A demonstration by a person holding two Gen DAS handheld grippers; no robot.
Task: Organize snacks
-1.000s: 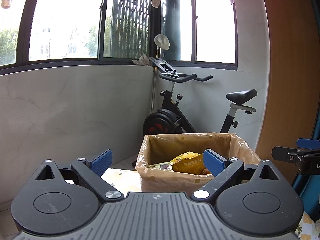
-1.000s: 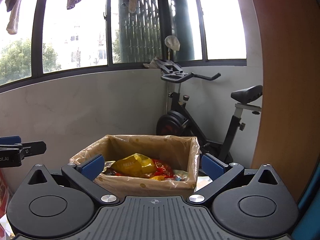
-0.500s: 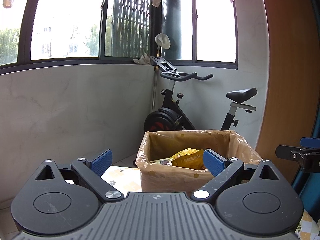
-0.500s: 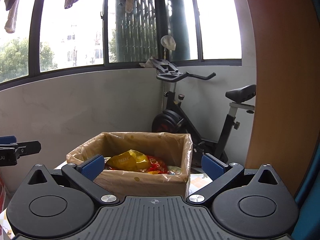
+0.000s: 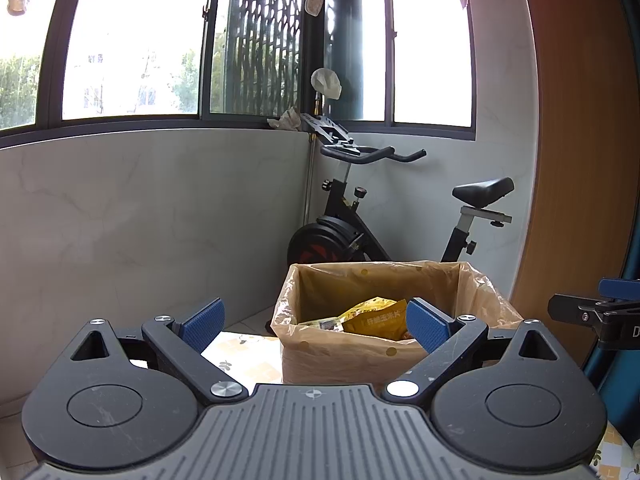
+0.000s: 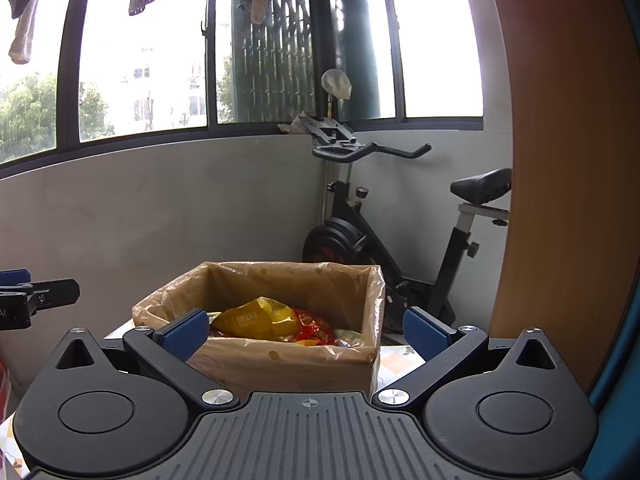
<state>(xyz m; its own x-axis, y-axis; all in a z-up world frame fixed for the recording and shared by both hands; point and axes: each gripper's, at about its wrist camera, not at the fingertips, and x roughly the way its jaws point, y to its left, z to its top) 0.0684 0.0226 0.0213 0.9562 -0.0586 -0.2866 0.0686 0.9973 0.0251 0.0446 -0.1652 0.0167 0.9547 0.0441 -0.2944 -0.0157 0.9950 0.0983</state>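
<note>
A cardboard box (image 5: 344,360) lined with a clear plastic bag stands on the table; it also shows in the right wrist view (image 6: 288,364). Inside lie a yellow snack bag (image 5: 374,316), also in the right wrist view (image 6: 256,318), and a red snack bag (image 6: 314,330). My left gripper (image 5: 316,324) is open and empty, just short of the box's left side. My right gripper (image 6: 306,334) is open and empty, facing the box's near wall. Each gripper shows at the edge of the other's view: the right one (image 5: 592,314) and the left one (image 6: 28,298).
The table has a floral yellow cloth (image 5: 244,354). An exercise bike (image 5: 360,216) stands behind the box in the balcony corner. A wooden panel (image 5: 576,140) rises at the right. A grey low wall (image 5: 140,220) with windows runs behind.
Both views have drifted slightly: the box sits a little lower and further left in the right wrist view. Both grippers stay open and empty.
</note>
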